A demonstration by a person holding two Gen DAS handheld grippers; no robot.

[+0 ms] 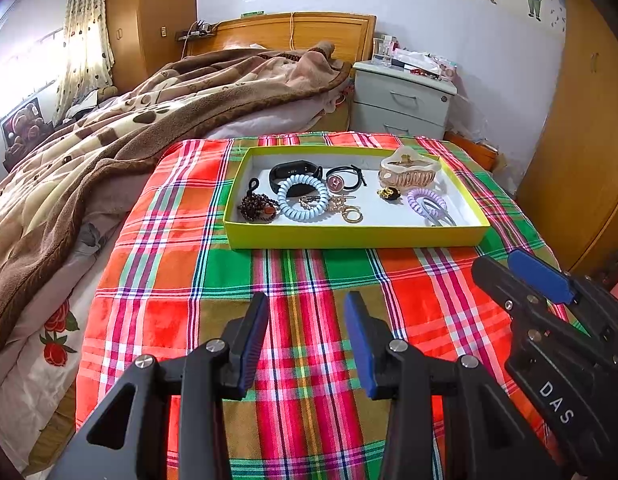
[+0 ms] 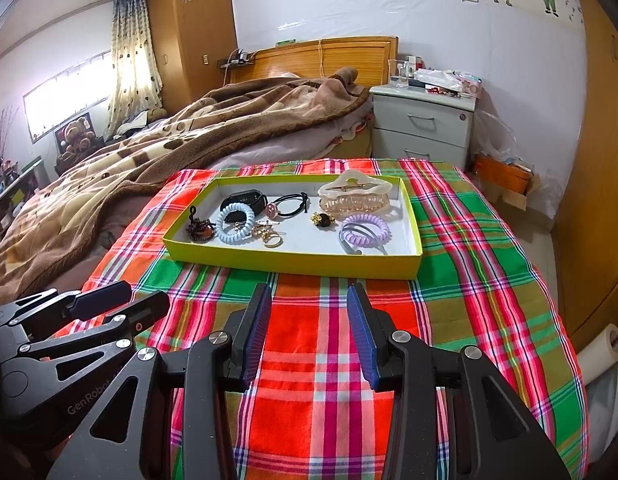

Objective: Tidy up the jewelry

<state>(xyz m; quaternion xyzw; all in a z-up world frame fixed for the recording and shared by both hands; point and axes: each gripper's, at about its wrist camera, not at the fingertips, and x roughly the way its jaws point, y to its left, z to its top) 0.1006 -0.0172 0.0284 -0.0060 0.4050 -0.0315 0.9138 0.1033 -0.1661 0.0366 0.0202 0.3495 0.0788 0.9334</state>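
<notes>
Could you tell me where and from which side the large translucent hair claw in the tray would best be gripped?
Probably grip the hair claw across its raised, wavy top handle, coming down from above. It lies in the far right corner of the yellow tray, teeth towards the near side, with tray walls close behind and beside it, so a sideways approach looks blocked. The right gripper is nearer and open.
</notes>
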